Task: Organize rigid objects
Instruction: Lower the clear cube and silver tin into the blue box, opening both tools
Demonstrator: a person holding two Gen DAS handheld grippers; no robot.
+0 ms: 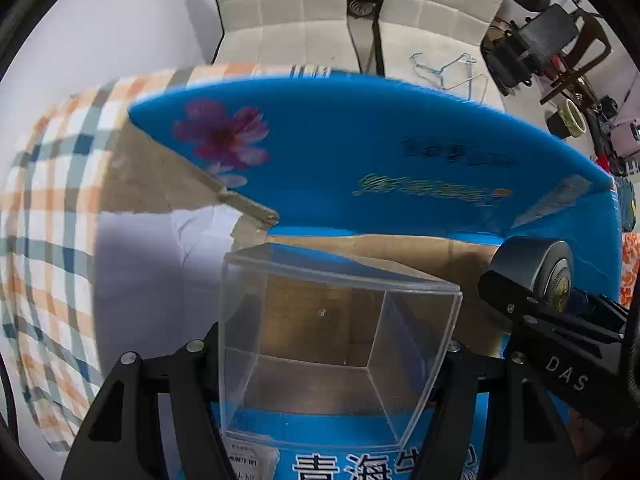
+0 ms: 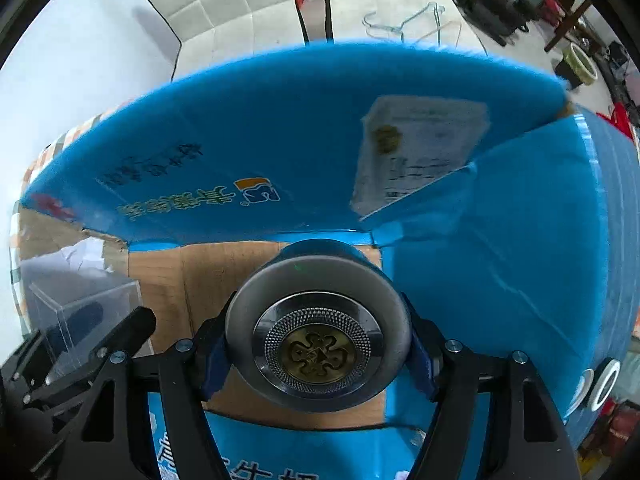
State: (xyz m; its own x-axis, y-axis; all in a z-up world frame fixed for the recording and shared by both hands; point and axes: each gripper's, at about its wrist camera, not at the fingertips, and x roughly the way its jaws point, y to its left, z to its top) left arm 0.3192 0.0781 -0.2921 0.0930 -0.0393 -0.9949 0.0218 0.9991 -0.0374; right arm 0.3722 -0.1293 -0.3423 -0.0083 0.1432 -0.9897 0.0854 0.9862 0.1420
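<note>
My left gripper (image 1: 332, 360) is shut on a clear acrylic box (image 1: 336, 344), open side facing me, held over the open blue cardboard carton (image 1: 360, 152). My right gripper (image 2: 318, 352) is shut on a round grey metal tin (image 2: 318, 332) with a brass emblem on its lid, also held over the carton's brown inside (image 2: 208, 280). The tin (image 1: 536, 268) and the right gripper show at the right of the left wrist view. The acrylic box (image 2: 80, 316) and the left gripper show at the lower left of the right wrist view.
The carton's blue flaps (image 2: 500, 240) stand up at the back and right. A checked cloth (image 1: 52, 208) covers the table left of the carton. White padded chairs (image 1: 288, 12) stand behind, with wire hangers (image 1: 444, 68) on one seat. Clutter (image 1: 560, 52) fills the far right.
</note>
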